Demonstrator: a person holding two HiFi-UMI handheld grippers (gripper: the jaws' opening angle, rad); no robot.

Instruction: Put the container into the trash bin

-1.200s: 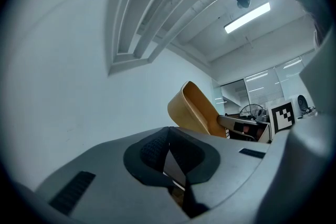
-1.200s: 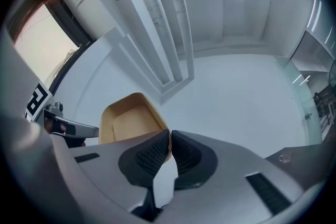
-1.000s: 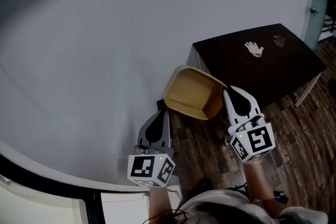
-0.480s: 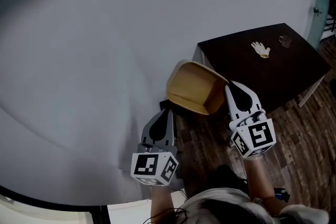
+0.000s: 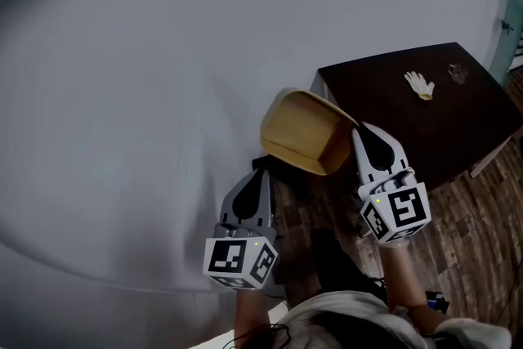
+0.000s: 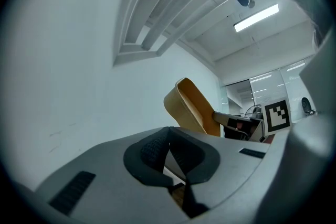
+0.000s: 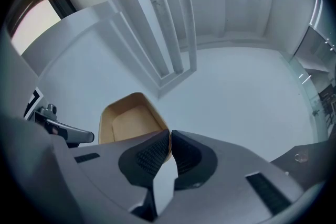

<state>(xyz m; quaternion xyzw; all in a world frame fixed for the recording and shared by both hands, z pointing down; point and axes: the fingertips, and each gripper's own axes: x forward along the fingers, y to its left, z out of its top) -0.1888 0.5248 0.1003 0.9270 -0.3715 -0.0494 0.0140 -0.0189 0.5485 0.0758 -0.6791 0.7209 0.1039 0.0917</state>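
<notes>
Left hand-held gripper (image 5: 259, 176) sits low beside the white wall (image 5: 122, 94), jaws pressed together with nothing between them. Right hand-held gripper (image 5: 360, 136) is a bit further out, jaws clamped on the rim of the tan container (image 5: 302, 131). The container is held in the air, tilted, inside showing, just left of that gripper's tips. Beyond it is a dark surface (image 5: 458, 118) with a white glove (image 5: 419, 83) on it, well apart from the container. Wood floor (image 5: 474, 217) lies beneath.

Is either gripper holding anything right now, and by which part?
The right gripper is shut on the tan container, pinching it by the rim. The left gripper is shut with nothing between its jaws.
</notes>
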